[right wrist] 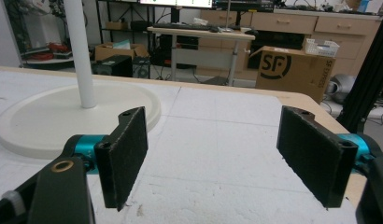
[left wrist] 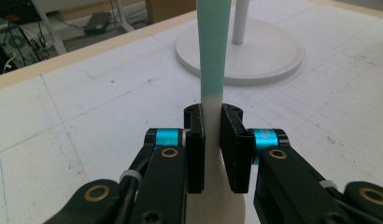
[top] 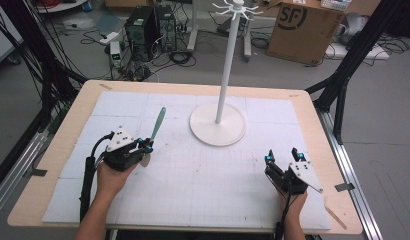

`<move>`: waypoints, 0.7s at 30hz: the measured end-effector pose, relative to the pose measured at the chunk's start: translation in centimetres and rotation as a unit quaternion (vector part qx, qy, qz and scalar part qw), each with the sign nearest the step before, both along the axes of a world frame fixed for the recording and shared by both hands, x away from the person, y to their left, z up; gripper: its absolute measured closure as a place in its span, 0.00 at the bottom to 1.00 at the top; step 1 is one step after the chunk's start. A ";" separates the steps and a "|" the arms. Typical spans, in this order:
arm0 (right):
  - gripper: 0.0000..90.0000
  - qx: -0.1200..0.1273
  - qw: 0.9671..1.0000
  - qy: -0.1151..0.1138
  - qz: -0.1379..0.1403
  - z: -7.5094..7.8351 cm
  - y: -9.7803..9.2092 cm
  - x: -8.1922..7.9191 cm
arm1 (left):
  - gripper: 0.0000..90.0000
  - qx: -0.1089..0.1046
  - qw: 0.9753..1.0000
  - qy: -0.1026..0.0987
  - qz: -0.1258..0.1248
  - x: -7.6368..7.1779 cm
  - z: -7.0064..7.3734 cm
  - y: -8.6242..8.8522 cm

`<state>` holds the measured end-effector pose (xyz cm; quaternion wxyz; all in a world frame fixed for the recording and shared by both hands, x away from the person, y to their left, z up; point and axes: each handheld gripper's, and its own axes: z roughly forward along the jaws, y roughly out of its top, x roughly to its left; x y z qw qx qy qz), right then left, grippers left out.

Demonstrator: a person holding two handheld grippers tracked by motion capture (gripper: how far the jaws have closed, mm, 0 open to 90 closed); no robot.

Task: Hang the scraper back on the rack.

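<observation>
Bench (top: 58, 150) first: a pale wooden top covered by a white gridded mat (top: 203, 170), with the person's forearms coming in from the near edge. Toward the far middle of the mat stands a white stand (top: 217, 125), a round flat base with a tall thin pole rising from it and small hooks at the top. Left tongs (top: 147, 146) sit over the mat's left part, well apart from the stand's base, and are closed on a spatula (top: 158, 123) with a mint-green handle and a cream lower part; the left gripper view shows both black jaws pressed against the cream section (left wrist: 211, 107), the green handle running away toward the stand. Right tongs (top: 283, 156) rest over the mat's near right corner, jaws spread wide with nothing between them.
</observation>
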<state>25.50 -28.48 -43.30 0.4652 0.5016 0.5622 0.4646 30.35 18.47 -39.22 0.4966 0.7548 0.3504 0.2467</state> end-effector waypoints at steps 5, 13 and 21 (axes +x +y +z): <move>0.26 0.001 1.000 0.001 0.001 0.0 0.0 0.0 | 0.89 -0.011 1.000 -0.009 -0.002 -0.2 -0.2 0.2; 0.26 0.000 1.000 0.001 0.002 0.0 0.0 0.0 | 0.89 -0.041 0.998 -0.043 -0.006 -0.4 0.5 0.5; 0.26 0.002 1.000 0.002 0.002 0.0 0.0 0.0 | 0.89 -0.091 0.993 -0.074 -0.019 -0.3 1.2 0.9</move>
